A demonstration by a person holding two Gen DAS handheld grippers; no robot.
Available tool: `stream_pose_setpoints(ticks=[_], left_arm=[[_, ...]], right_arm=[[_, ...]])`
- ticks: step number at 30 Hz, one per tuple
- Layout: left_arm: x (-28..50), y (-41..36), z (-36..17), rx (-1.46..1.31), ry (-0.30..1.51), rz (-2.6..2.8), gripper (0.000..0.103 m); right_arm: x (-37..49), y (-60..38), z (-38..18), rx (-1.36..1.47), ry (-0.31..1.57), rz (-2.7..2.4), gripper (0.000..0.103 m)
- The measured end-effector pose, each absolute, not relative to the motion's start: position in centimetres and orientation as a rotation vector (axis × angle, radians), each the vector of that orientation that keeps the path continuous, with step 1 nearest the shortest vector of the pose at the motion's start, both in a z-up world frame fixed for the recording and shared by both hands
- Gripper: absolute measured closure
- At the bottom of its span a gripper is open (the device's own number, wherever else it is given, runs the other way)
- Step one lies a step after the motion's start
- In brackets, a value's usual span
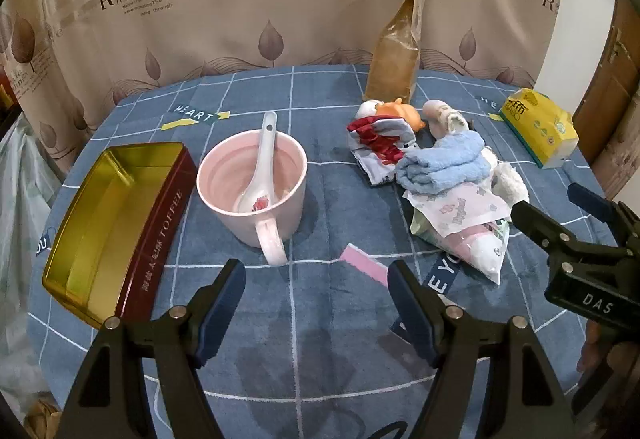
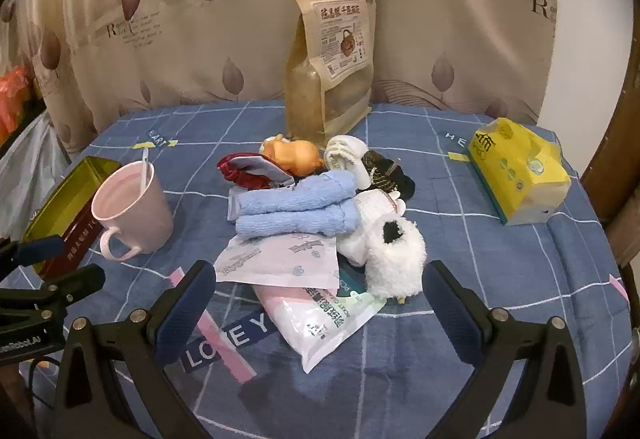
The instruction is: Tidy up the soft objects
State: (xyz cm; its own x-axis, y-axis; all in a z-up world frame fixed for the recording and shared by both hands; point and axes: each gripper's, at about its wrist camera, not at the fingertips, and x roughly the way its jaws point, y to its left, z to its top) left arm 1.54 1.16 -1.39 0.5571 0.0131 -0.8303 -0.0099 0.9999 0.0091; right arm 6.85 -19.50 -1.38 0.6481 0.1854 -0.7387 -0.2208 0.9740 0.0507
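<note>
Both grippers, left gripper and right gripper, are hovering with fingers wide and empty, facing the soft pile at frame centre, apparently readying a pick

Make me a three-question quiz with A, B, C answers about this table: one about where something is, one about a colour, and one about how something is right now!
1. Where is the spoon?
A. In the pink mug
B. In the gold tin
C. On the tissue pack

2. What colour is the rolled towel?
A. Green
B. Light blue
C. Orange

3. How is the right gripper?
A. Shut on the towel
B. Shut on the mug
C. Open, holding nothing

Answers:
1 A: its handle sticks up out of the pink mug.
2 B: it looks light blue on the pile in both views.
3 C: its fingers stand wide apart in front of the pile, with nothing between them.
</note>
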Motion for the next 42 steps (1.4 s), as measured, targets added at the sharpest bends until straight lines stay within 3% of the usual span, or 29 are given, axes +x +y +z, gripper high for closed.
stream_pose_setpoints(ticks=[42], left_arm=[[2.0,0.8,-2.5,0.010,1.002,-0.009,0.027]], right_arm=[[7.4,-18.5,-1.4,-0.109,0.833,0.216,0.000]])
